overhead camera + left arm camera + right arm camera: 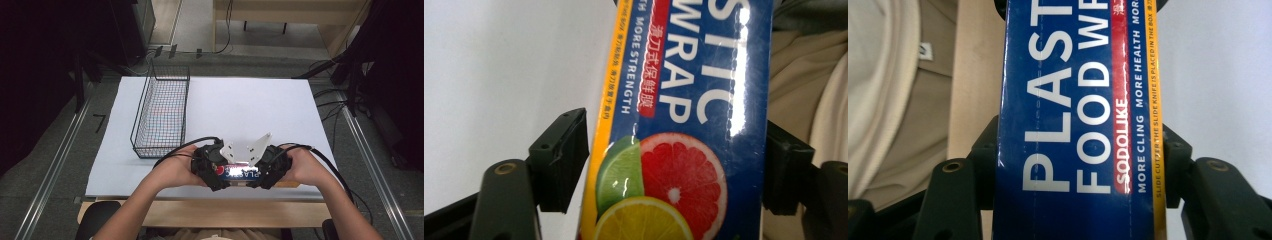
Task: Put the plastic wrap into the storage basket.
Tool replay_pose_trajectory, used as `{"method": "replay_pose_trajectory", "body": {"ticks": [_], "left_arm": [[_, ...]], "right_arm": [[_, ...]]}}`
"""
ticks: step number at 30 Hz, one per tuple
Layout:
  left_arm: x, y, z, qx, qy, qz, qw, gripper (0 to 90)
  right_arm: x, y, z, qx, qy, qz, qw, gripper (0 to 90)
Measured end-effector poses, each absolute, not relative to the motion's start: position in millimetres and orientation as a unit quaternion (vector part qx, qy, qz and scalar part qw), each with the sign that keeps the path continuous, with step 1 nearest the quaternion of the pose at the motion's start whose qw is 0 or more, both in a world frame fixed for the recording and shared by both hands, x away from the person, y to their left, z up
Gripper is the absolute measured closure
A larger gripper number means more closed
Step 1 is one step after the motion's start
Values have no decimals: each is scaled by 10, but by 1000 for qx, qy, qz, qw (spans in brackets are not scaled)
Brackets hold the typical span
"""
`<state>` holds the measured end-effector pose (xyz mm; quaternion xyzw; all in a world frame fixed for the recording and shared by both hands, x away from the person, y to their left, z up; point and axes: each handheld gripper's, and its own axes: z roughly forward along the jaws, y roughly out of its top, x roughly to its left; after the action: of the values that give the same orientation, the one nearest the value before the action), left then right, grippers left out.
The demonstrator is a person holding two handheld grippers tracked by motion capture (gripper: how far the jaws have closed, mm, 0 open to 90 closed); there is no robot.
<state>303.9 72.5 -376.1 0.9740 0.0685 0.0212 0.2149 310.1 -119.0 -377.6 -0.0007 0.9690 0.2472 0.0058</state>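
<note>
Both grippers, left gripper [216,170] and right gripper [266,171], clench opposite ends of the plastic wrap box [239,174] at the table's [240,105] near edge; uneven pulling could twist its glossy cardboard loose, short of the wire basket [161,112]

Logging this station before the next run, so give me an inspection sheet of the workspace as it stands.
Surface: white table, mostly bare.
Job's things: blue plastic food wrap box held at the near edge; wire basket at left, nothing seen inside.
Clutter: nothing seen.
Grippers: left gripper and right gripper each clamp one end of the box.
Cables: black cables trail from both grippers.
Surroundings: dark floor with loose wires, metal rails either side.
</note>
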Motion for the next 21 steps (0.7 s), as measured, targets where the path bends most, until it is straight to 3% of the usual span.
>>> {"method": "replay_pose_trajectory", "body": {"ticks": [4,9,15,17,21], "left_arm": [[3035,706,-3814,974,68,17,215,293],[2982,701,-3854,975,44,14,216,387],[2946,702,-3856,975,32,40,218,397],[2931,701,-3859,975,29,44,214,399],[2929,709,-3858,975,34,29,217,400]], "right_arm": [[3095,-1178,-3795,-4,970,241,10,417],[3091,-1172,-3856,-17,969,248,9,414],[3078,-1181,-3885,-22,967,254,12,403],[3045,-1199,-3897,-23,965,259,33,389],[3065,-1250,-3870,-15,958,287,-5,340]]}}
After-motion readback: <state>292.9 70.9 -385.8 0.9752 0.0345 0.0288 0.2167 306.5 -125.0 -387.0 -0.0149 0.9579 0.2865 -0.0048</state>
